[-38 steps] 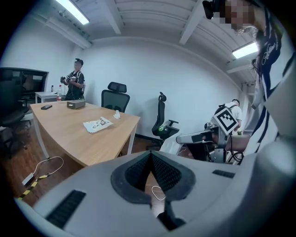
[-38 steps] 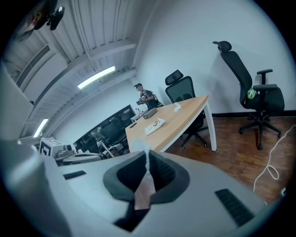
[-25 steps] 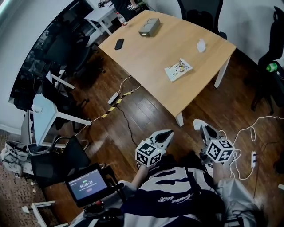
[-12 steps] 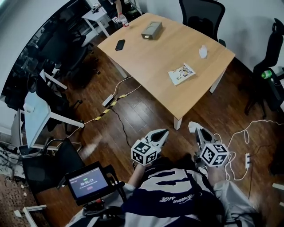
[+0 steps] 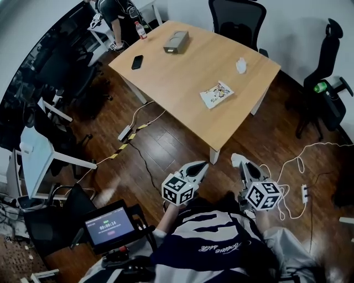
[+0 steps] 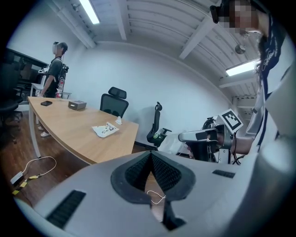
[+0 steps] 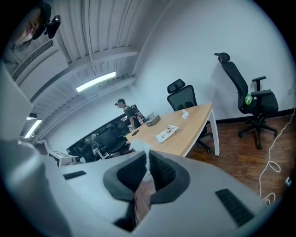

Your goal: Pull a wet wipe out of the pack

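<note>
The wet wipe pack [image 5: 216, 94] lies flat on the wooden table [image 5: 182, 83], near its right front edge, and shows small in the left gripper view [image 6: 105, 130] and the right gripper view [image 7: 167, 133]. Both grippers hang over the floor, well short of the table. My left gripper [image 5: 202, 165] is shut with nothing between its pads. My right gripper [image 5: 237, 160] is shut, with a pale blurred scrap [image 7: 142, 149] sticking up from between its pads. It looks like a bit of wipe, but I cannot tell for sure.
On the table lie a crumpled white wipe [image 5: 240, 66], a black phone [image 5: 137, 62] and a grey box [image 5: 176, 42]. Office chairs [image 5: 326, 83] stand behind and to the right. Cables [image 5: 298, 166] trail on the wood floor. A person [image 5: 113, 14] stands beyond the table's far left corner.
The table and pack have slid a little left and down in the head view. Both grippers keep their poses and stay shut. A person has come into view at the top left.
</note>
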Demonstrator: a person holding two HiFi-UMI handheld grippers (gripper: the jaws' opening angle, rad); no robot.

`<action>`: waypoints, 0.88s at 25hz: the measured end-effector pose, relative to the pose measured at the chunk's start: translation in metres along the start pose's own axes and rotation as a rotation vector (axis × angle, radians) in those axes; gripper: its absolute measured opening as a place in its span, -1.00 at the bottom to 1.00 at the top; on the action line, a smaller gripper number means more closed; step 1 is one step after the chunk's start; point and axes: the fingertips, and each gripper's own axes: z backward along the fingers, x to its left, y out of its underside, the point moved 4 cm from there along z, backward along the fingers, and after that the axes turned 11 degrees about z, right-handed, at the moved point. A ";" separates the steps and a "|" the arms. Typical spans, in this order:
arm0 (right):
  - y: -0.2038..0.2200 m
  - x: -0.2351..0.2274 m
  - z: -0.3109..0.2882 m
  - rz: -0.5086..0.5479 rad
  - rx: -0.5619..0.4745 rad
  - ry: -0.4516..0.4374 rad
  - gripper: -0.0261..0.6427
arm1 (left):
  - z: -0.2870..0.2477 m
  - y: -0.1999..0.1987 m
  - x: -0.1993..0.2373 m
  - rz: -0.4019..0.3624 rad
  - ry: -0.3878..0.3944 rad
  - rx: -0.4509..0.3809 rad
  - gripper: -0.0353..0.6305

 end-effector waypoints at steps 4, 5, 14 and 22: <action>-0.001 0.004 0.004 0.008 -0.013 -0.001 -0.89 | -0.001 0.000 0.000 -0.004 0.012 0.004 -0.88; 0.000 0.005 0.005 0.010 -0.017 0.000 -0.89 | 0.000 0.001 -0.001 -0.005 0.014 0.004 -0.88; 0.006 0.007 0.008 0.022 -0.010 -0.006 -0.89 | 0.000 0.008 -0.001 -0.008 0.015 0.014 -0.88; 0.005 0.005 0.007 0.023 0.002 -0.014 -0.90 | -0.001 0.009 -0.003 -0.003 0.010 0.022 -0.88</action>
